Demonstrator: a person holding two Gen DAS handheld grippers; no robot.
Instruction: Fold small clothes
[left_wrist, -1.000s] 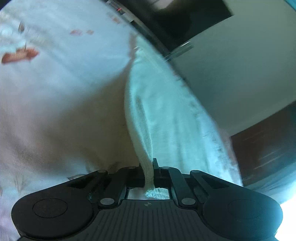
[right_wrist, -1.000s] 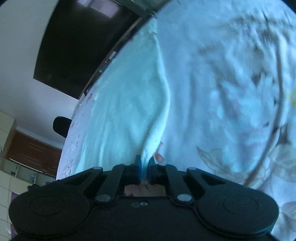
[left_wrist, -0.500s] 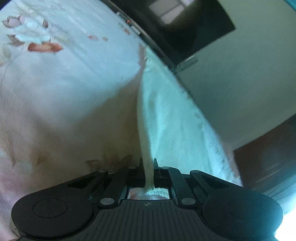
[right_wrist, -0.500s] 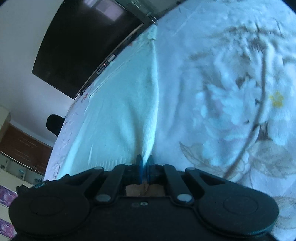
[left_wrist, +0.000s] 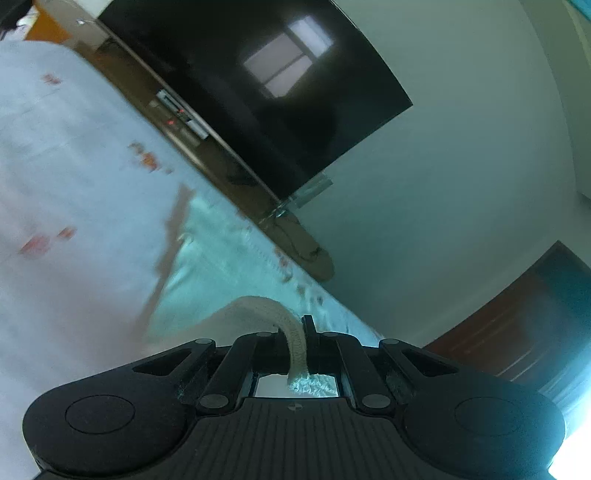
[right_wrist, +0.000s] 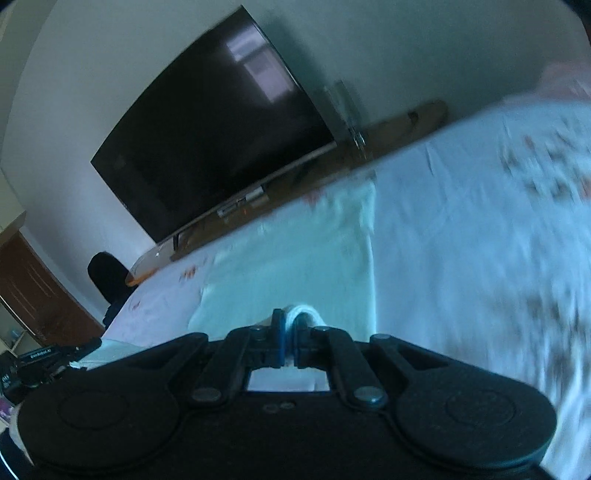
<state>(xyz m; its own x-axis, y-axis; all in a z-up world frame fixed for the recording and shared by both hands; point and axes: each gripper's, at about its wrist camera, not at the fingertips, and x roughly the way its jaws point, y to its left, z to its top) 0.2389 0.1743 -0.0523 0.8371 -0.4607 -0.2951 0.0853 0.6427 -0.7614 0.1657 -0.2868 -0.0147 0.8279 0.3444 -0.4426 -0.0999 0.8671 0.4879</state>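
The left gripper (left_wrist: 297, 341) has its two black fingers squeezed tight on a thick rolled edge of the small pale cream towel (left_wrist: 221, 266). The edge curls up and over in the lower middle of the left view. The rest of the towel lies flat on the white bed sheet with little red flowers (left_wrist: 74, 192).

The right gripper (right_wrist: 290, 341) is also pinched closed on a fold of the same towel (right_wrist: 295, 258), in the lower middle of the right view. The towel spreads out in the middle of that frame on the sheet (right_wrist: 461, 240).

A big black flat TV (right_wrist: 210, 129) sits in the upper left there, by the white wall (left_wrist: 461, 184).
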